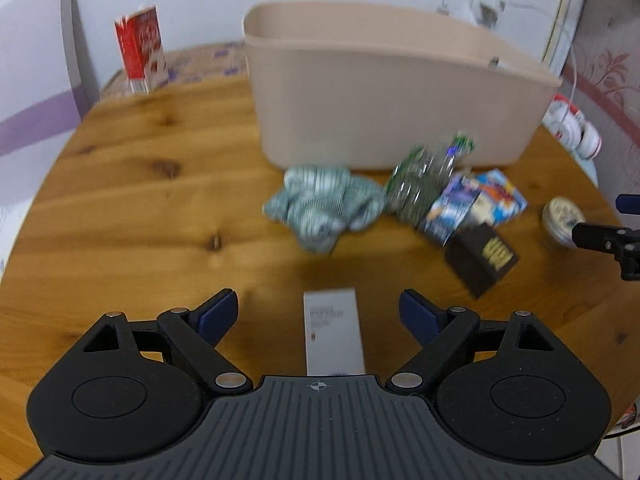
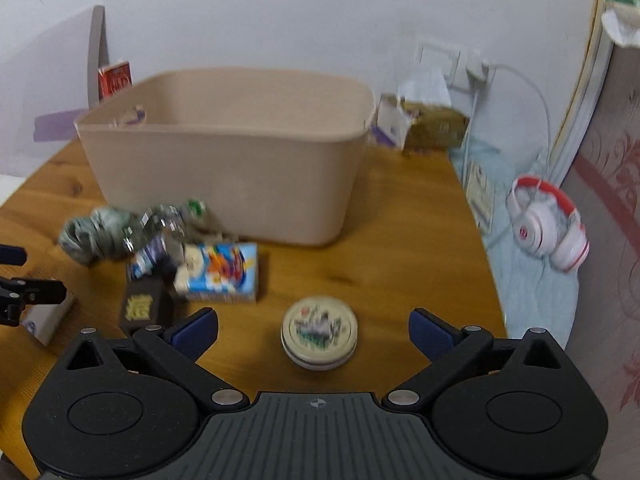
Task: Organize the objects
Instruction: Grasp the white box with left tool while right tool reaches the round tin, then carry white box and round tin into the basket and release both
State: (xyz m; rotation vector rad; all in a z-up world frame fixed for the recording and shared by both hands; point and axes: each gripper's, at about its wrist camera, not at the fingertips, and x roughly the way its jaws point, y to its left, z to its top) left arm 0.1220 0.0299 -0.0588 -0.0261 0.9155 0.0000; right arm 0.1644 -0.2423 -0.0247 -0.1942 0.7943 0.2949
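Mostly wooden table (image 1: 132, 184), white wall (image 2: 280, 12), beige bin (image 2: 224, 168)

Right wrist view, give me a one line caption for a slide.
Open right gripper poised over a round tin on the wooden table, beige bin behind.

black hand-held gripper (image 1: 318, 314), blue pads (image 1: 218, 316), silver screws

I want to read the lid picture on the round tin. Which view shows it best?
The right wrist view: the round tin lies centred, close, lid up. The left wrist view shows only a small, blurred tin at its right edge.
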